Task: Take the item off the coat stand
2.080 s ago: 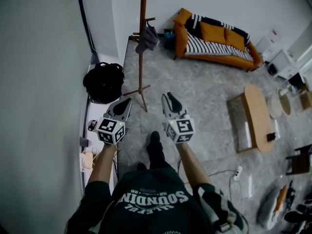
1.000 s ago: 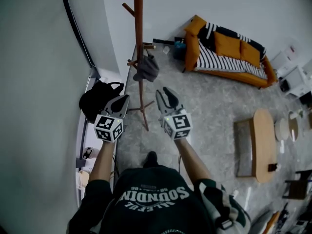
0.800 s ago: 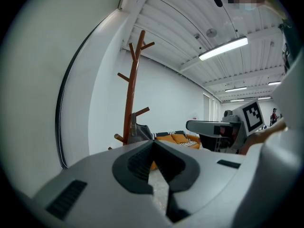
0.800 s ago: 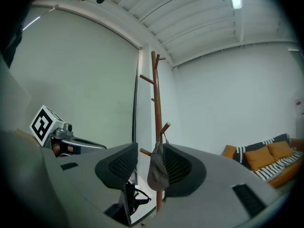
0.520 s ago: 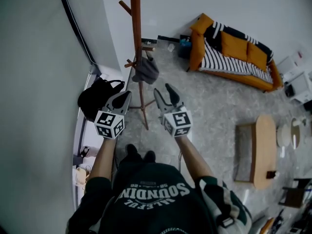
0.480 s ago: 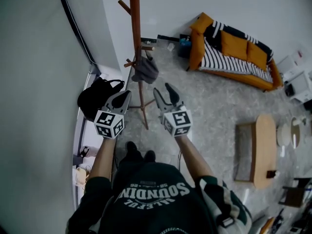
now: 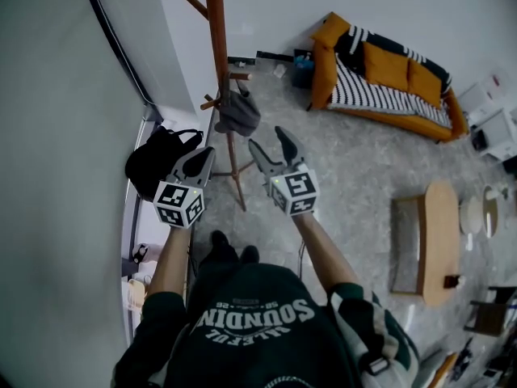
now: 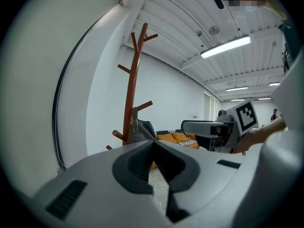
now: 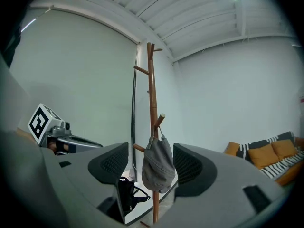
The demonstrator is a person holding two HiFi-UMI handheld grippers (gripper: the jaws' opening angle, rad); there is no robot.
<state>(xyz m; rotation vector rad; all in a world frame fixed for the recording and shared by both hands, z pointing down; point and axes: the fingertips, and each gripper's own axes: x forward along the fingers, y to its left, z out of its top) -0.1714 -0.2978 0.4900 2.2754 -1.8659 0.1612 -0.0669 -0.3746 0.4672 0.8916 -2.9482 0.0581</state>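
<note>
Right gripper view | step: reaching toward grey cap [image 9: 158,170] hung on coat stand [image 9: 151,80] peg, far ahead | right gripper [image 7: 268,142] opening, cap seen past jaws, untouched | left gripper [image 8: 153,144] pressed together, empty | next: move closer, pinch cap, lift off peg

The coat stand [image 7: 219,47] runs off the top edge; the black bag [image 7: 145,160] lies partly behind the left tool [image 7: 206,153].
</note>
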